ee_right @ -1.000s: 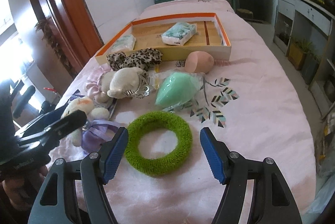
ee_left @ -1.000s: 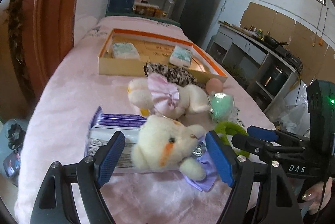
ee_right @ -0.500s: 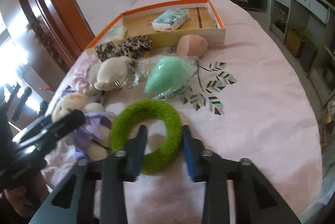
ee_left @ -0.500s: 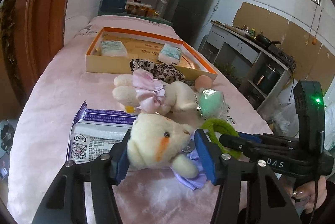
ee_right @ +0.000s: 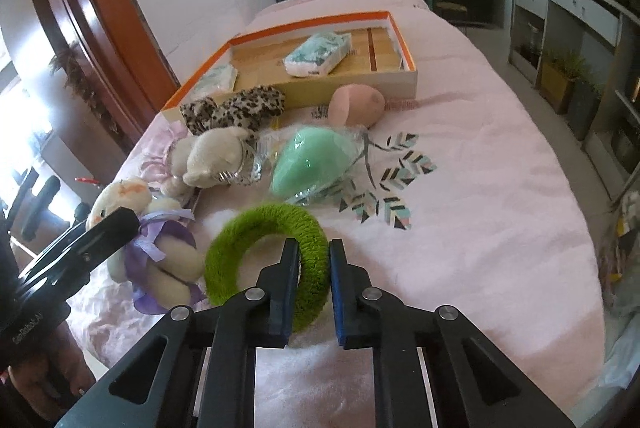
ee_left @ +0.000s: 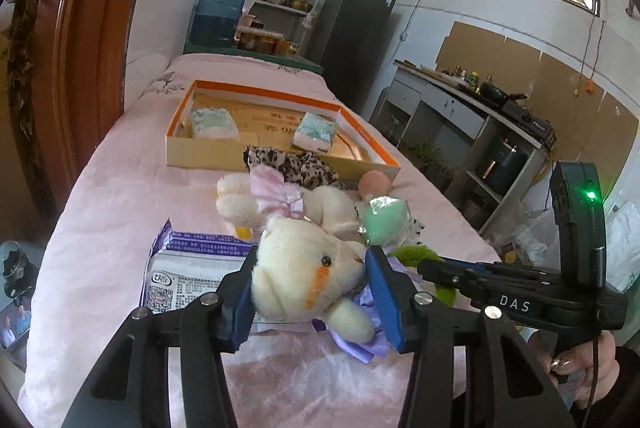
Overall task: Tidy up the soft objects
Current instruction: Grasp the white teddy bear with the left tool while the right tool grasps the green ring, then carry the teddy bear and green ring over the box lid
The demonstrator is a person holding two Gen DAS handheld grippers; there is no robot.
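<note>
Left tool (ee_left: 310, 292) has just been closing, pads now squeezing the bear's (ee_left: 304, 280) head on the surface (ee_right: 480, 188). Right tool (ee_right: 314, 292), also closing, pinches the green ring's (ee_right: 268, 252) near rim. Both light, squashy, non-slip; grips should hold.

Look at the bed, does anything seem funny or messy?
Yes. Only two tissue packs lie in the orange box; the other soft things are still scattered on the pink cover. The white bear has its head squashed between the left gripper, and the right gripper pinches the green ring, lifting one side.
</note>
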